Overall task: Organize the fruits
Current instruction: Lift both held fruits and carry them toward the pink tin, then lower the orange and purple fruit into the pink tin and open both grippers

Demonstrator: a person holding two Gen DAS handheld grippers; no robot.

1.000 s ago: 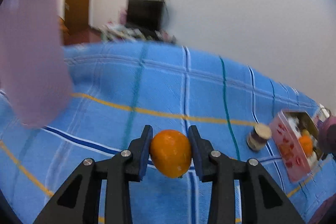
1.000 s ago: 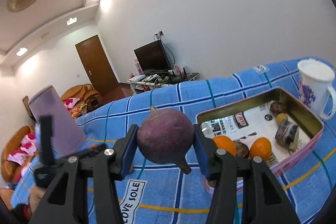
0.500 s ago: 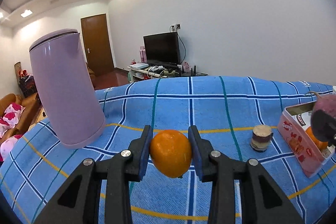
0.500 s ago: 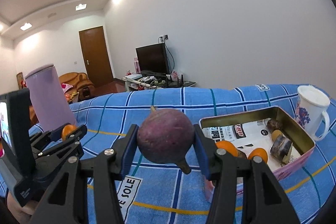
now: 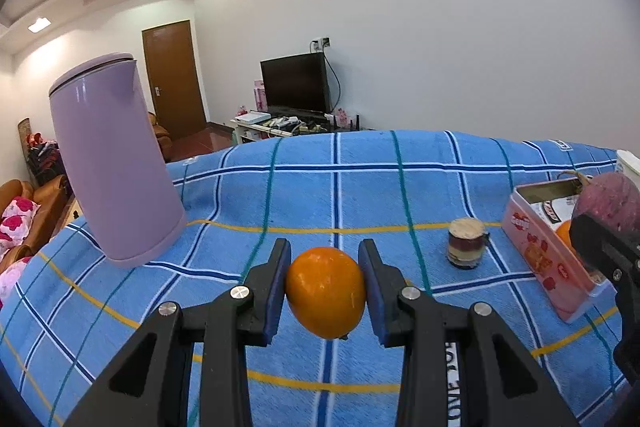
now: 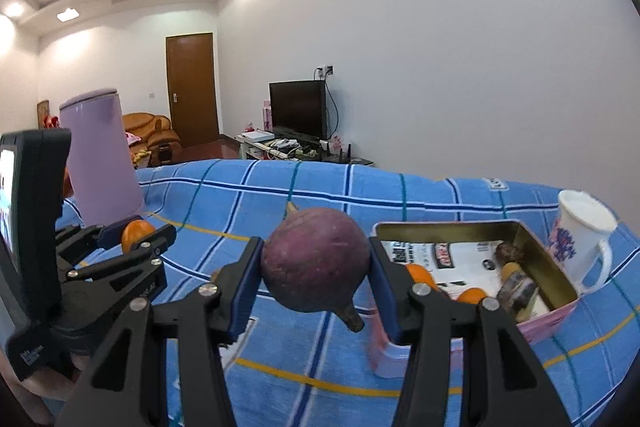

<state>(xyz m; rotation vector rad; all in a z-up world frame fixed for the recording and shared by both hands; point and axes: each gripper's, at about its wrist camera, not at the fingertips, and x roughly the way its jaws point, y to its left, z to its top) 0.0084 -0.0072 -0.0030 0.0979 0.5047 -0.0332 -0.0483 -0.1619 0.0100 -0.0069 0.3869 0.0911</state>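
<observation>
- The left gripper (image 5: 325, 287) has its jaws closed on an orange (image 5: 326, 291), held clear above the blue checked cloth (image 5: 360, 187) that covers the surface.
- The right gripper (image 6: 316, 267) has its jaws closed on a round purple fruit (image 6: 315, 259) with a stub of stalk pointing down and towards the camera; it too is held above the cloth.
- In the right wrist view the left gripper shows at the left, with the orange between its blue pads.
- A pink tin box (image 6: 560, 307) lies on the cloth at the right, just beyond the right gripper. Its gold-coloured inside holds printed paper, at least two oranges (image 6: 472, 295) at the near left corner and a few dark brownish items, too small to tell apart.
- A white mug (image 6: 582, 239) with a blue pattern stands just beside the far right side of the tin box.
- A small layered jar (image 5: 466, 243) stands on the cloth, left of the tin box.
- A tall lilac kettle (image 5: 112, 163) stands at the far left of the cloth, well apart from the tin box.
</observation>
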